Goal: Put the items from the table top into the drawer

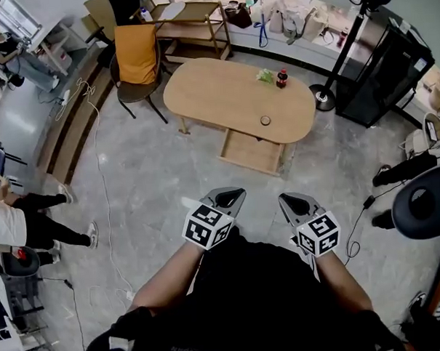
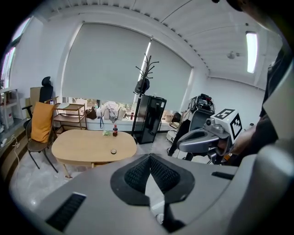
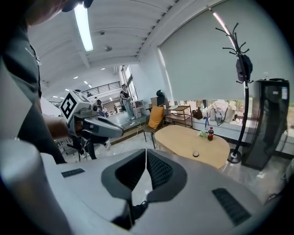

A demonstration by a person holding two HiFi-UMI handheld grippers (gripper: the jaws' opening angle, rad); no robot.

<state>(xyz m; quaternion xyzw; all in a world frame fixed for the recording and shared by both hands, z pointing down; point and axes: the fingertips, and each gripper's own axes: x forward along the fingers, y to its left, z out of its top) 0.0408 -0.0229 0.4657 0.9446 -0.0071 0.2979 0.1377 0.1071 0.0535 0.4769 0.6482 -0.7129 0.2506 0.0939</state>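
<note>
left gripper (image 1: 230,197) closed, empty | right gripper (image 1: 294,200) closed, empty | bottle (image 1: 281,78) at tabletop (image 1: 209,91) far edge, well ahead, nearer right gripper | drawer (image 1: 252,154) open under near edge

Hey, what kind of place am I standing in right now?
Probably an office or lab workspace, not a home: an oval wooden table on a polished grey floor, loose cables trailing across it, and a coat stand beside a black cabinet.
</note>
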